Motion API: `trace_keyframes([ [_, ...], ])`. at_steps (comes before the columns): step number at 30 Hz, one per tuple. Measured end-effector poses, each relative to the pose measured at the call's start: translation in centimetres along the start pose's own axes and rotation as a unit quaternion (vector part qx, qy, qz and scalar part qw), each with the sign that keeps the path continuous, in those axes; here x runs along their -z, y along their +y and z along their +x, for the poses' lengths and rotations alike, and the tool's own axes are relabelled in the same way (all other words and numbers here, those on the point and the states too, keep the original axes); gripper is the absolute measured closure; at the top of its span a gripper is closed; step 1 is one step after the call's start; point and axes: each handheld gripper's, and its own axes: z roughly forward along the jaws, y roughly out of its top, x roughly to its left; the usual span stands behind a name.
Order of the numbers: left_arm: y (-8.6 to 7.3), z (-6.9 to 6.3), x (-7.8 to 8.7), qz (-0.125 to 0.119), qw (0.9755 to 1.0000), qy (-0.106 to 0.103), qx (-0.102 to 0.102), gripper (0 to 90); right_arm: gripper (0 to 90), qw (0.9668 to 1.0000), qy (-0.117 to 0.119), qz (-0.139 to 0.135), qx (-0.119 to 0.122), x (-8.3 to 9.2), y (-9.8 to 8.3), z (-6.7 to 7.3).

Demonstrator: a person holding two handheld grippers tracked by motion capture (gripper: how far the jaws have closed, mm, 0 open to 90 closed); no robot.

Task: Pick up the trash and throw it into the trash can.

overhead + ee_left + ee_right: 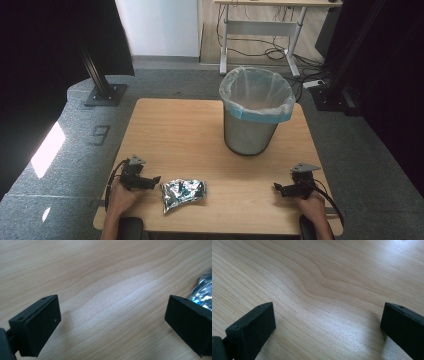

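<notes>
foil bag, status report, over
Left gripper open, just beside foil bag, not touching. Right gripper open, over bare table. Path to bin unobstructed.

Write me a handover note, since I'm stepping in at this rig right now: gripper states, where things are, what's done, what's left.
Left hand-held gripper: open, empty, low over the light wooden table, just left of the crumpled silver foil wrapper.
Right hand-held gripper: open, empty, near the table's right front.
Grey mesh bin with clear liner: upright at the far middle.
Done: nothing gripped.
Left, probably: grasp the wrapper and drop it in the bin.
</notes>
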Motion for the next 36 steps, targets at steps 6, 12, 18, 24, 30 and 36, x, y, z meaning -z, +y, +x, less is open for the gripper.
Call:
trace_keyframes([
  [6,0.8,-1.5,0.7,-0.006,0.9996,-0.018,-0.023,1.2,0.0,1.0,0.0,0.0,-0.001,0.0,0.0,0.0],
  [12,1.8,-3.6,1.1,-0.016,0.9976,-0.052,-0.044,2.8,0.0,1.0,-0.002,0.0,-0.002,0.0,0.0,0.1],
  [18,2.1,-6.0,0.7,-0.019,0.9934,-0.092,-0.066,5.5,0.0,1.0,-0.002,0.0,-0.002,0.0,0.0,0.1],
  [24,2.1,-8.4,0.5,-0.017,0.9887,-0.117,-0.092,6.6,0.0,1.0,-0.002,0.0,-0.002,0.0,0.0,0.1],
  [30,1.9,-10.1,0.5,-0.025,0.9828,-0.149,-0.106,11.1,0.0,1.0,-0.003,0.0,-0.002,0.0,0.0,0.1],
  [36,1.6,-11.6,0.0,-0.018,0.9767,-0.174,-0.124,14.8,0.0,1.0,-0.003,0.0,-0.002,0.1,-0.1,0.1],
])
